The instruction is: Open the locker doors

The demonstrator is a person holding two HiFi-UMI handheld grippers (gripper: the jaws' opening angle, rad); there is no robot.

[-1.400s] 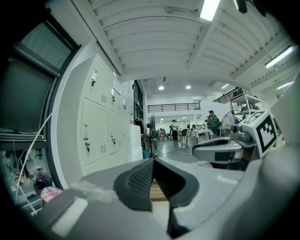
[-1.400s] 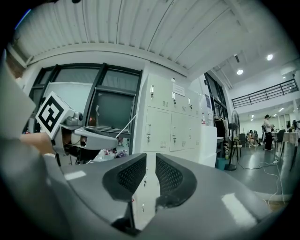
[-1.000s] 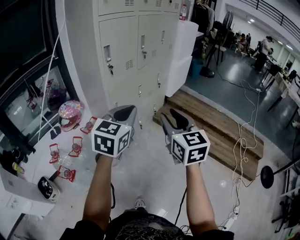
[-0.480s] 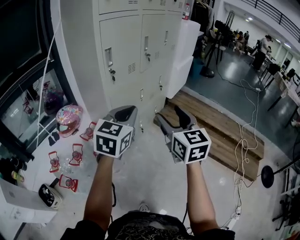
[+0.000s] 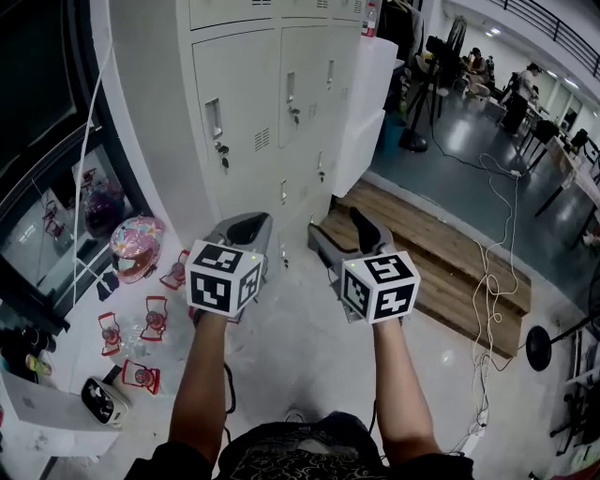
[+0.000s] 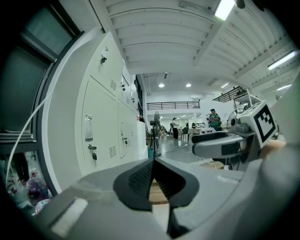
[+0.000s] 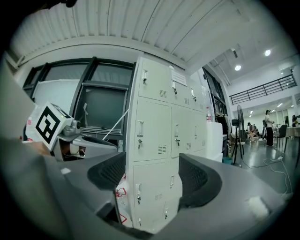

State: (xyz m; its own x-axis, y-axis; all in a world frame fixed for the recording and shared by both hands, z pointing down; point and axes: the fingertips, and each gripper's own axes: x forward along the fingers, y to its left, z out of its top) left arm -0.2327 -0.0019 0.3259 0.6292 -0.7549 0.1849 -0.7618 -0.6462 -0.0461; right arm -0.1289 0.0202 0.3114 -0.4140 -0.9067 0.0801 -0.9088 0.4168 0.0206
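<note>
Ahead, smooth rectangular locker doors (image 5: 242, 103)

Pale floor (image 5: 300, 356) fills six o'clock. A dark-framed window (image 5: 37, 84) stands at ten o'clock, a low wooden platform (image 5: 441, 258) at three, glossy grey hall floor (image 5: 469, 150) at one. Strip lights (image 6: 224, 8) cross the ribbed ceiling (image 6: 154, 42).
</note>
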